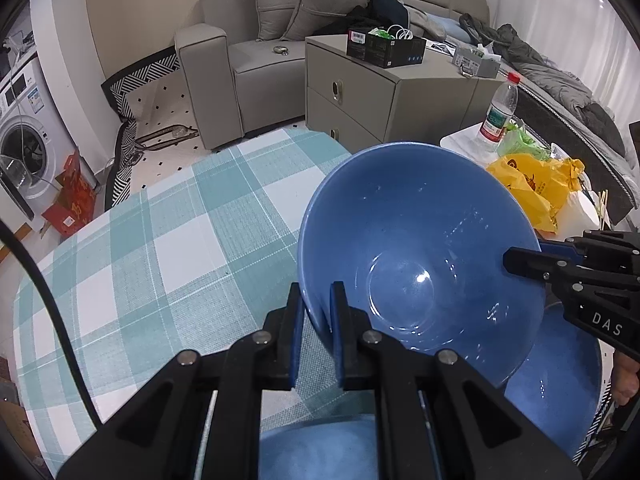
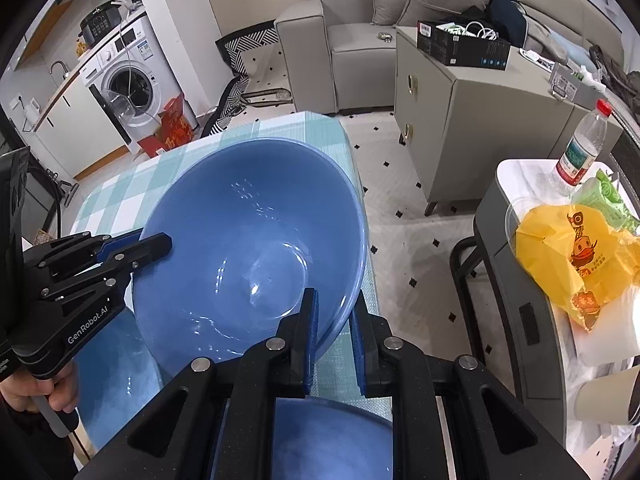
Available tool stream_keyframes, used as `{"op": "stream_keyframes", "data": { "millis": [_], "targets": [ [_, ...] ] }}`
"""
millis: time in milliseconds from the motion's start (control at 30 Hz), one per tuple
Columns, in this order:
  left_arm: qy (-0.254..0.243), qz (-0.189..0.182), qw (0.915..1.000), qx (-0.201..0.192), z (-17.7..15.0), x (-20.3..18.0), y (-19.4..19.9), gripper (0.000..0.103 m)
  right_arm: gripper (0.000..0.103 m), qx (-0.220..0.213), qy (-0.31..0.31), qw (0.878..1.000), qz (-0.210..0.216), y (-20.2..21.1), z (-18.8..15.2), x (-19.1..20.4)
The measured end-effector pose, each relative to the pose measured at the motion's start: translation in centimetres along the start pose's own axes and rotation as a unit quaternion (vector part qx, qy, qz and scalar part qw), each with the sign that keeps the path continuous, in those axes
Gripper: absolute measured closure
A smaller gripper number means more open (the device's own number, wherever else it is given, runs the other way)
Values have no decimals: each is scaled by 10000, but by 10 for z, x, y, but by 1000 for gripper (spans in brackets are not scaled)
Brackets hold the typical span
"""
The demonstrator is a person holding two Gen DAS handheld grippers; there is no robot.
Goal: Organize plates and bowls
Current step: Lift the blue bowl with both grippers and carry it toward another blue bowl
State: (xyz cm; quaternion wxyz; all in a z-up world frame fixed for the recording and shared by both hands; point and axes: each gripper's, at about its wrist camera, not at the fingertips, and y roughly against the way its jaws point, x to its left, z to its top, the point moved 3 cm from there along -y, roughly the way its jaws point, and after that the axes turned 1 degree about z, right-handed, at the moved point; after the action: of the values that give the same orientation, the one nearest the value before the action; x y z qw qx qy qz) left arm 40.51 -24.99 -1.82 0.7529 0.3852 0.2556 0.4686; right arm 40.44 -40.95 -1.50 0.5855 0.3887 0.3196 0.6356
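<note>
A: We have the bowl (image 1: 420, 248) pinched at two places on its rim. Our left gripper (image 1: 318, 300) has one finger inside the wall and one outside, closed tight on it.

B: And our right gripper (image 2: 334, 308) clamps the opposite rim the same way, jaws nearly closed with only the wall between them.

A: The bowl hangs tilted between us, above the checked tablecloth (image 1: 160, 240), its mouth turned up toward the cameras.

B: Below it we see a plate (image 1: 560, 380) on the cloth, partly hidden by the bowl. Another blue dish (image 2: 332, 440) lies under our grippers; bowl or plate, we cannot tell.

A: To the right, a side table (image 2: 516, 184) carries a yellow bag (image 2: 568, 248) and a water bottle (image 2: 580, 148).
</note>
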Motion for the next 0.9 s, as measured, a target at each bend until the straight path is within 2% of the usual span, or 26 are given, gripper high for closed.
{"op": "stream_keyframes", "data": {
  "millis": [900],
  "targets": [
    [40,121,9979,-642,-4,6,81,93,88,-653,342,9973,-61,88,-4,42]
  ]
}}
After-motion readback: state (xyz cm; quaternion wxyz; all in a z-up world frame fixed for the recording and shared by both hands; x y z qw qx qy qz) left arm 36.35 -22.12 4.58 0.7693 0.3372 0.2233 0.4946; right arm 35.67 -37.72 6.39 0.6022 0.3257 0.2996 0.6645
